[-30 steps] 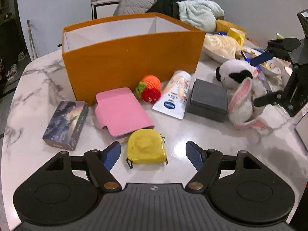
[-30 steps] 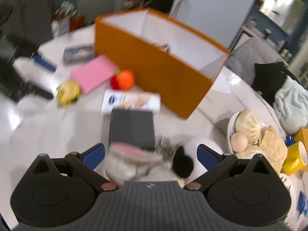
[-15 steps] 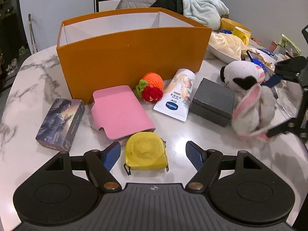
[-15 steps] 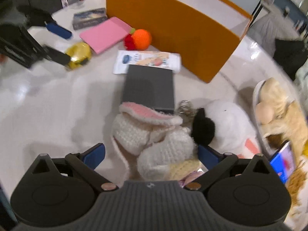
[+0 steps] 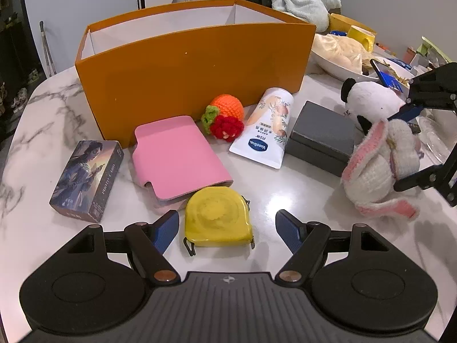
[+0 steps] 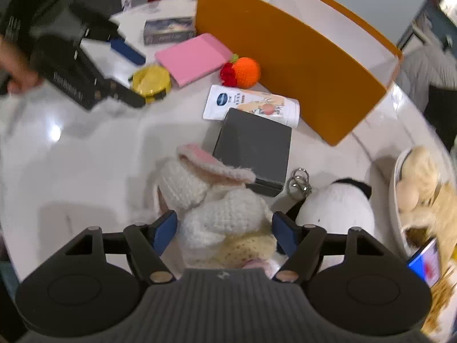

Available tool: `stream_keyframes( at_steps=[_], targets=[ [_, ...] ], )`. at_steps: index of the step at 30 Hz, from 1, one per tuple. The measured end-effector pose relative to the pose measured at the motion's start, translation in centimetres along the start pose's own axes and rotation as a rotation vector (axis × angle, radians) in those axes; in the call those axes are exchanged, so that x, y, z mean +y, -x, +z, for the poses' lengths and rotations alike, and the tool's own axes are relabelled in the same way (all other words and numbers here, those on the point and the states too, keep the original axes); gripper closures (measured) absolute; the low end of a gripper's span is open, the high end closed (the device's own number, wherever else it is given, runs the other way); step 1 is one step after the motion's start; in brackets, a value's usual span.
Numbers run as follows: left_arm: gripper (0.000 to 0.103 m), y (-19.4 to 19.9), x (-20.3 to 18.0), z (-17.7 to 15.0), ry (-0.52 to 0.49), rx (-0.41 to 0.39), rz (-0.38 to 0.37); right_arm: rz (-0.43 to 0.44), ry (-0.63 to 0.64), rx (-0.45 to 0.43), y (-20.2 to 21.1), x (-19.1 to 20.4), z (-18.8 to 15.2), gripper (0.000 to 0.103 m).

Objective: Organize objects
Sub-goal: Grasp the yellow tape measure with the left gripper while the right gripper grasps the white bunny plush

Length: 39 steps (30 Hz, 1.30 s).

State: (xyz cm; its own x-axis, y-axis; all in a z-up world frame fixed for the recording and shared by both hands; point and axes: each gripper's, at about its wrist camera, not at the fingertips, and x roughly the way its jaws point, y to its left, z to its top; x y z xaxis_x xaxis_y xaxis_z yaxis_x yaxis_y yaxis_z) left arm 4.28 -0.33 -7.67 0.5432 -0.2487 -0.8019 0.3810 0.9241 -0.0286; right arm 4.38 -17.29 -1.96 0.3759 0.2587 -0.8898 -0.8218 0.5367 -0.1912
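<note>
An open orange box (image 5: 194, 65) with a white inside stands at the back of the marble table; it also shows in the right wrist view (image 6: 300, 48). My left gripper (image 5: 227, 228) is open, its fingers either side of a yellow tape measure (image 5: 218, 218) lying on the table. My right gripper (image 6: 224, 228) is open around a white crocheted rabbit (image 6: 217, 203) with pink ears, which rests on the table; the rabbit also shows in the left wrist view (image 5: 382, 165). I cannot tell whether the pads touch it.
In front of the box lie a card box (image 5: 87, 180), a pink case (image 5: 177, 157), a crocheted orange and red fruit (image 5: 225, 117), a Vaseline tube (image 5: 265, 131) and a grey box (image 5: 322, 140). A black-and-white plush (image 6: 340, 205) and a food bowl (image 6: 422, 188) are at the right.
My left gripper has moved forward so the tape measure sits deeper between its fingers. My right gripper has come down over the rabbit, whose body is now between the pads.
</note>
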Motion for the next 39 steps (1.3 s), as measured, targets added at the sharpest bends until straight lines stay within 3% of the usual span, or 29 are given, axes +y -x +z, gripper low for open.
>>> stream_keyframes(
  at_steps=[8,14,17,25,32,39],
  targets=[
    [0.017,-0.8,0.1,0.2,0.007,0.012,0.002,-0.009,0.061,0.048,-1.4,1.2,0.3,0.017],
    [0.025,-1.5,0.4,0.2,0.015,0.049,-0.001,0.195,0.016,0.062,0.6,1.1,0.4,0.021],
    [0.029,-1.5,0.4,0.0,0.012,0.046,0.004,0.127,0.025,0.046,0.7,1.2,0.5,0.023],
    [0.039,-1.4,0.7,0.1,0.024,0.047,0.005,0.056,0.099,0.033,-1.1,2.6,0.7,0.023],
    [0.04,-1.2,1.1,0.1,0.038,0.048,-0.016,0.042,0.078,0.058,-2.5,2.7,0.8,0.027],
    [0.04,-0.6,1.5,0.0,0.052,0.037,-0.032,0.083,0.03,0.074,-2.1,2.1,0.7,0.032]
  ],
)
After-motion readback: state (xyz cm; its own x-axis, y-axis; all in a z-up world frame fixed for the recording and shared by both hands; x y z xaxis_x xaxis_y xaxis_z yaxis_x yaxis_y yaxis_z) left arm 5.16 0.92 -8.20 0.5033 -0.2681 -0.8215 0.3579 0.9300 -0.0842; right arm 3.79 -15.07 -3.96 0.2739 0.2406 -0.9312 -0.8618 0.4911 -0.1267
